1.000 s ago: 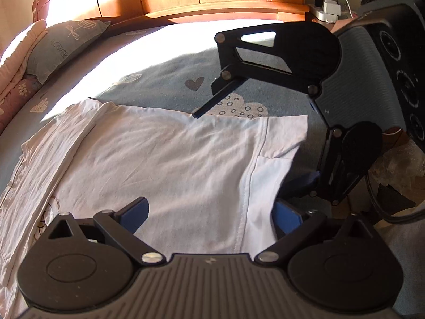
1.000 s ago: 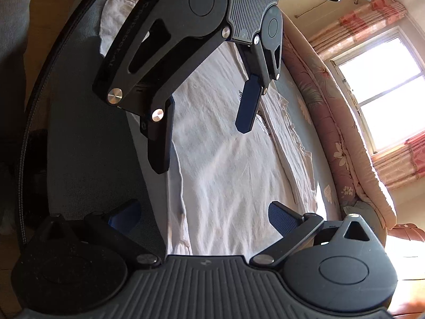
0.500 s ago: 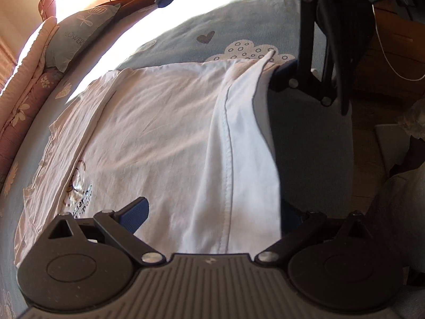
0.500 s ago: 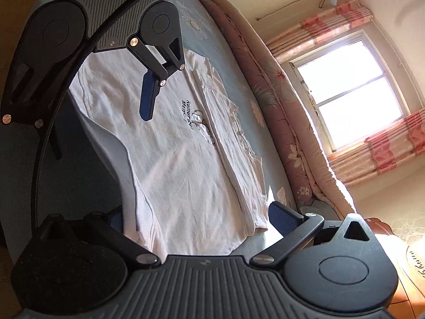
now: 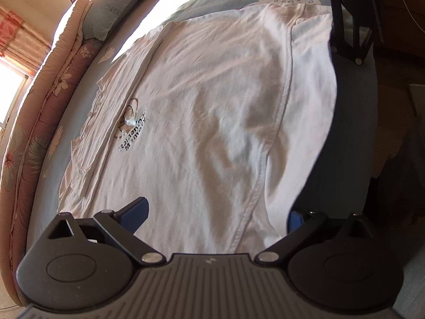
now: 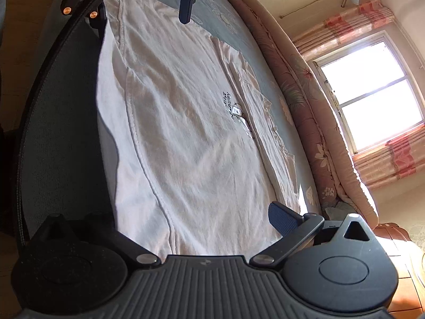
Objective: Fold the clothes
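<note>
While spread almost flat across the blue bedsheet [image 5: 53, 186], showing one long side of the white T-shirt [image 5: 212, 122] already turned over the printed front. Left gripper [image 5: 216, 212] wide open, near edge draped between its fingers. Right gripper [image 6: 194, 220] equally spread at the opposite end, clamping nothing. Probably early going: other side, then crosswise fold, yet to do.
</note>
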{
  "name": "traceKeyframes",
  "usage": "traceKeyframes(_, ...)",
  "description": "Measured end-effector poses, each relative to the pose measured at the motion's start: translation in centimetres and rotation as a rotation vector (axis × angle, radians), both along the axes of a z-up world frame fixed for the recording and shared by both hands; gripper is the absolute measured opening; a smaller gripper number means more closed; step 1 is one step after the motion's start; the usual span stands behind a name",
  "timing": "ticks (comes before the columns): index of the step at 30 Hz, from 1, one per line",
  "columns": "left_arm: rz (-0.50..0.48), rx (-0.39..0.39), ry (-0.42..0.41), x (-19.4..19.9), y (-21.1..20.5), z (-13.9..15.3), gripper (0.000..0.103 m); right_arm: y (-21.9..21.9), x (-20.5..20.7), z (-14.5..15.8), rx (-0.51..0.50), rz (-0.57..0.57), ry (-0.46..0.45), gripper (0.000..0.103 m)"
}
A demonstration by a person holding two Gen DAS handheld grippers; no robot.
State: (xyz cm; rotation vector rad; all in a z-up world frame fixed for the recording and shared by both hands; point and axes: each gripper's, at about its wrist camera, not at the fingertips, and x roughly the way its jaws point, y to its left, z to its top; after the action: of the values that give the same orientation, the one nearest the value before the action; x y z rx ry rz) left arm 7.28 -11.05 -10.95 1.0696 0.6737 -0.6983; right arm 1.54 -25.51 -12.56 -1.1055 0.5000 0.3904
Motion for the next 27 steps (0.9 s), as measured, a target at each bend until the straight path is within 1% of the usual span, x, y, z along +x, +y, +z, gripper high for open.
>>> traceKeyframes(2,0.001,-0.036,0.009,0.1,-1.0,0.1,0.1,1.6,0.6,0.0,0.021,0.01,-0.013,0.103)
traceKeyframes(4,0.006,-0.056,0.004,0.4,-1.7,-0.1,0.1,2.9,1.1,0.1,0.031,0.021,-0.018,0.103)
traceKeyframes(8,-0.003,-0.067,0.002,0.4,-1.1,-0.2,0.1,3.3,1.3,0.6,0.021,0.023,-0.03,0.103)
traceKeyframes(14,-0.008,-0.028,-0.04,-0.5,0.9,-0.3,0.1,1.6,1.7,3.4,0.036,-0.05,-0.098,0.103)
traceKeyframes(15,-0.014,-0.016,-0.055,-0.6,1.1,-0.4,0.1,1.4,1.7,3.9,0.038,-0.06,-0.108,0.103)
traceKeyframes(18,-0.052,0.045,-0.137,-1.0,1.8,-0.8,0.101,1.0,2.1,4.6,0.038,-0.073,-0.121,0.103)
traceKeyframes(21,-0.04,0.071,-0.174,-0.6,2.8,-1.0,0.102,1.0,2.2,4.2,0.031,-0.069,-0.102,0.103)
traceKeyframes(24,-0.021,0.094,-0.195,-0.3,3.6,-1.1,0.102,1.2,1.9,2.4,0.014,-0.065,-0.038,0.103)
traceKeyframes(27,-0.019,0.106,-0.204,-0.3,3.9,-1.0,0.102,1.3,1.6,0.5,-0.032,-0.065,0.017,0.103)
